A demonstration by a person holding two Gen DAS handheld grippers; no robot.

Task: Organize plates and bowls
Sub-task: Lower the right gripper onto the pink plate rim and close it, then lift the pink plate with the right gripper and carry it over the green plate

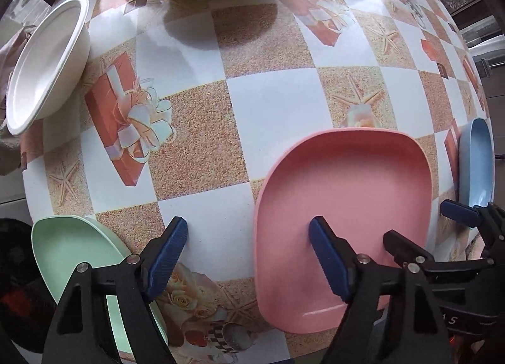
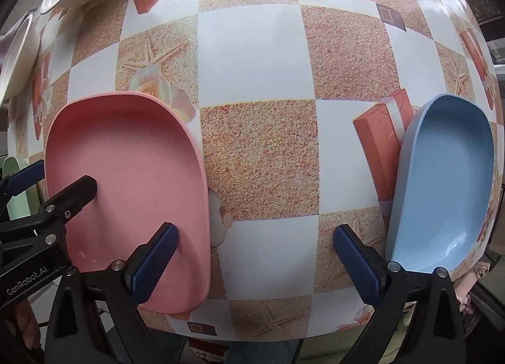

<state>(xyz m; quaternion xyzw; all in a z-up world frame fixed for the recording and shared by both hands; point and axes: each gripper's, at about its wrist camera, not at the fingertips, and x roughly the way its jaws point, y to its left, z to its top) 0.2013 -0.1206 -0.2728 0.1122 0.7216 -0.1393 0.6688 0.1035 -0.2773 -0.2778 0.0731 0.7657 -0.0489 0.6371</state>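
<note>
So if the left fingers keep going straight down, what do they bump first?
Probably the pink plate: the left gripper straddles its left rim, one finger over the plate, the other over the tablecloth. Height above it is hard to judge.

A table (image 1: 252, 118) under a glossy checked cloth of starfish and gift-box prints, daylight glare.

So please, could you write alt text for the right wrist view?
The open right gripper straddles the right edge of a pink rounded plastic plate. A blue plastic plate lies to the right on the checkered tablecloth.
</note>
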